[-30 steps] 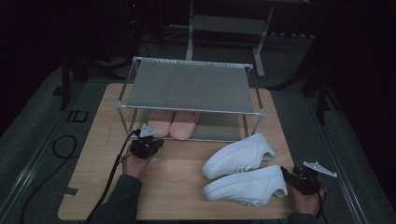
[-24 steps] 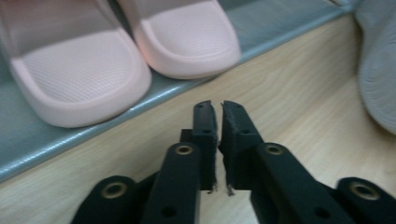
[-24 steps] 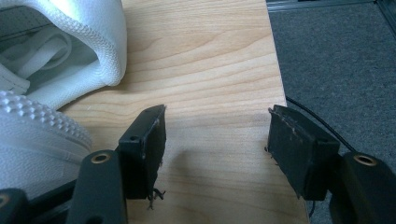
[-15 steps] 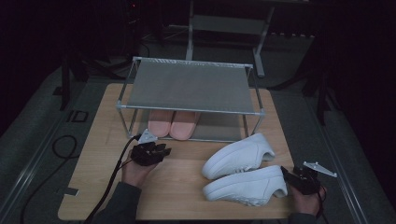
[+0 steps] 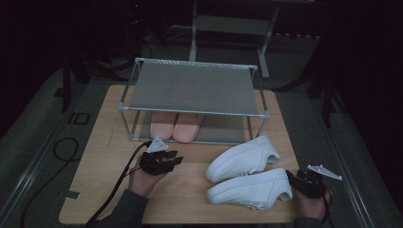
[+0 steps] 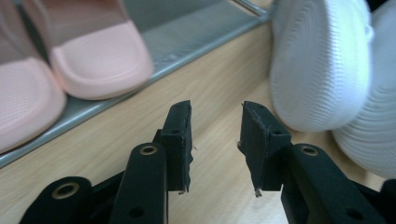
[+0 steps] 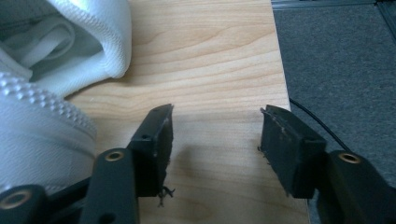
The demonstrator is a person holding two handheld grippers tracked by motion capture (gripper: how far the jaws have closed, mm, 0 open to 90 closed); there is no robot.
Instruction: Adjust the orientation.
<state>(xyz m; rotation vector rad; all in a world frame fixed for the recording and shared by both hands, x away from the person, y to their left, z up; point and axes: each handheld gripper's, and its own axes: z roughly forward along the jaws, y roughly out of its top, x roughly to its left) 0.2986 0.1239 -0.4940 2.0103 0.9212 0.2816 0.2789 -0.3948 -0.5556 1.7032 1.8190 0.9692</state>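
Pair of white, knit-textured low sneakers [image 5: 247, 171] lying side by side on the pale wooden tabletop [image 5: 104, 156], in front of the grey metal two-tier shoe rack [image 5: 192, 102]. My left gripper [image 5: 161, 161] hovers left of the sneakers, its black jaws parted, holding nothing. My right gripper [image 5: 304, 183] sits just beside the nearer sneaker's heel, jaws wide apart, empty. Smooth pink slippers [image 5: 175, 126] rest on the rack's lower shelf.
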